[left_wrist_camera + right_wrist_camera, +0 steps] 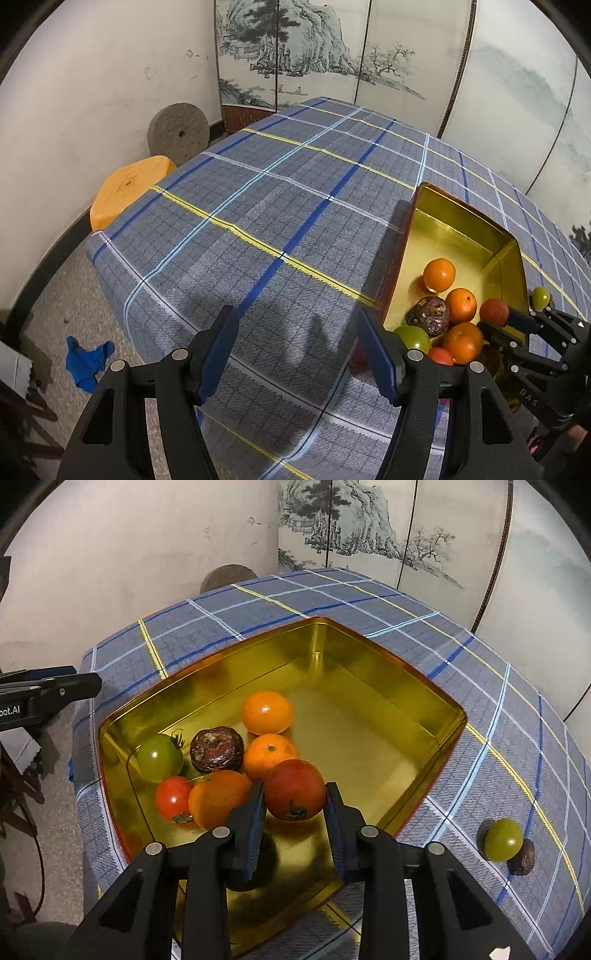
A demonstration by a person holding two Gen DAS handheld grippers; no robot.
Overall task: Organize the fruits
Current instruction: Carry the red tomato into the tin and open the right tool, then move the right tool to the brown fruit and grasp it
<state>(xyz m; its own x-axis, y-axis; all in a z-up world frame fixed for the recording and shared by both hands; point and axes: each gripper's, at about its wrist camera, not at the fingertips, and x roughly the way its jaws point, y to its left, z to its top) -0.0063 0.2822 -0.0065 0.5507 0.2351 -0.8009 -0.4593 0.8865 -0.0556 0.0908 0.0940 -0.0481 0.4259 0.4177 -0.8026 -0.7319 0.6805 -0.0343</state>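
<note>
A gold tin box [406, 686] stands on the plaid tablecloth [258, 206]. It holds several fruits: three oranges, of which one [267, 712] lies farthest back, a green tomato [159, 757], a small red tomato [173, 798] and a dark wrinkled fruit [216, 749]. My right gripper [295, 794] is shut on a big red tomato [294, 788] and holds it above the box's near part; it also shows in the left wrist view [508, 321]. My left gripper [299, 343] is open and empty over the cloth, left of the box [461, 218].
A green tomato [503, 839] and a dark wrinkled fruit [522, 857] lie on the cloth right of the box. An orange stool [125, 188] and a round millstone [178, 129] stand past the table's left edge. A blue cloth [86, 362] lies on the floor.
</note>
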